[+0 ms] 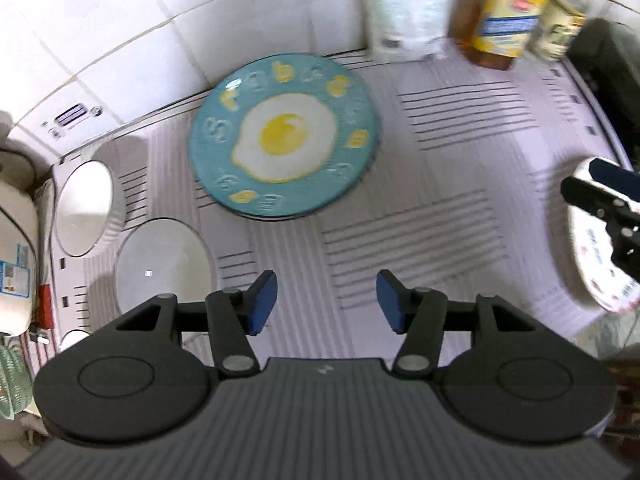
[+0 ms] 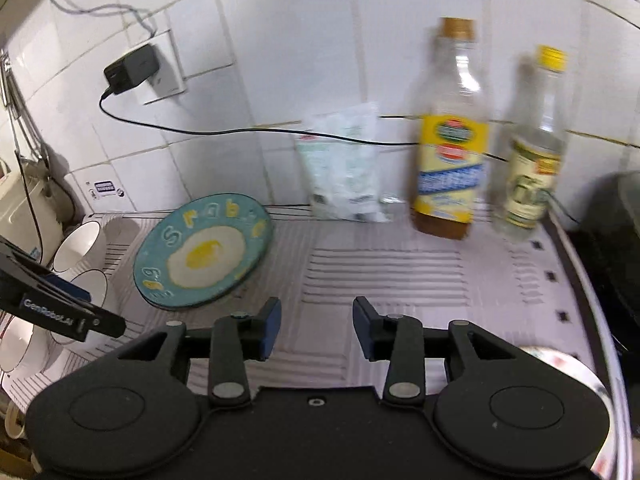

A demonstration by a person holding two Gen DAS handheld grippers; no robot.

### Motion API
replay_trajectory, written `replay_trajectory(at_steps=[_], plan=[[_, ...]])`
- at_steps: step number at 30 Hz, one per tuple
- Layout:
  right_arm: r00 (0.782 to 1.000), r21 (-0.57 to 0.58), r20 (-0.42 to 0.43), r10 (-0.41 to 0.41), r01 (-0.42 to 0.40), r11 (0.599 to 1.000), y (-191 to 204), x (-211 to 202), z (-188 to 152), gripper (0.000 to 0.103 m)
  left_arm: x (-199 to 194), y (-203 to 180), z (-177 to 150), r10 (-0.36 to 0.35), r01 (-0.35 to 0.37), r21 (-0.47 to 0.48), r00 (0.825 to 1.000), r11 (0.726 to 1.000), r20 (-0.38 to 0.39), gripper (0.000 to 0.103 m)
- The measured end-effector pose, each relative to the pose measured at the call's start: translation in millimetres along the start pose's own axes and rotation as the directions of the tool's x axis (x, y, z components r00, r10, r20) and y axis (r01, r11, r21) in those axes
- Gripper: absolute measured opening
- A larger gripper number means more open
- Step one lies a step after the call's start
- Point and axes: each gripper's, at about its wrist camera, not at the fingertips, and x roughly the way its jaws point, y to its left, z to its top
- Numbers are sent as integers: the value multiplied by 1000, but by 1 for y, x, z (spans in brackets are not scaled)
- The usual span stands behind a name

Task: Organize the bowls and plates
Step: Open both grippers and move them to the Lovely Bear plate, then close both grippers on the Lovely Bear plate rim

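A: What did the left wrist view show?

B: The left gripper (image 1: pixel 326 302) sat at lower centre with its jaws released, nothing between them, above the striped mat (image 1: pixel 440 216) covering the bench. The blue egg plate (image 1: pixel 284 136) lay flat at upper centre of the frame. Two white bowls (image 1: pixel 84 208) (image 1: pixel 162 266) stood at the left edge, one just below the other. At the right edge a white patterned plate (image 1: pixel 592 264) was partly covered by the right gripper (image 1: pixel 600 196); I could not tell whether those jaws gripped it.

A: And along the top?

B: A white bag (image 1: pixel 404 12) and a yellow-labelled bottle (image 1: pixel 504 16), blurred, against the tiled wall.

A: The right wrist view?

B: The right gripper (image 2: pixel 316 328) at lower centre had its jaws apart and empty. The egg plate (image 2: pixel 204 252) lay left of centre, the bowls (image 2: pixel 78 248) at the far left beside the left gripper (image 2: pixel 60 308). The bag (image 2: pixel 344 168), the yellow-labelled bottle (image 2: pixel 450 132) and a clear bottle (image 2: pixel 532 148) stood at the back. A plate rim (image 2: pixel 576 364) showed at lower right.
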Motion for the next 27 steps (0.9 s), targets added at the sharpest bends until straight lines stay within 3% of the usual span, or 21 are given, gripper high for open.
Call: replay_trajectory(at_steps=[5, 8, 14, 20, 23, 27], plan=[[999, 28, -14, -40, 41, 999, -20, -35, -20, 62, -32, -29, -12, -11, 8, 50, 998, 999, 63, 64], [999, 63, -4, -55, 55, 997, -29, -54, -31, 64, -49, -46, -17, -47, 42, 75, 996, 996, 72, 68], [991, 84, 17, -135, 133, 988, -35, -84, -61, 87, -69, -87, -25, -35, 16, 173, 994, 985, 107, 81], [983, 159, 35, -178, 170, 973, -50, -108, -92, 89, -72, -120, -29, -62, 30, 258, 991, 966, 117, 95], [977, 208, 59, -206, 189, 960, -62, -118, -107, 95, -66, -136, -30, -71, 36, 291, 991, 956, 113, 96], [966, 272, 73, -249, 221, 937, -82, -126, -127, 96, -53, -153, -30, -92, 59, 312, 992, 948, 91, 98]])
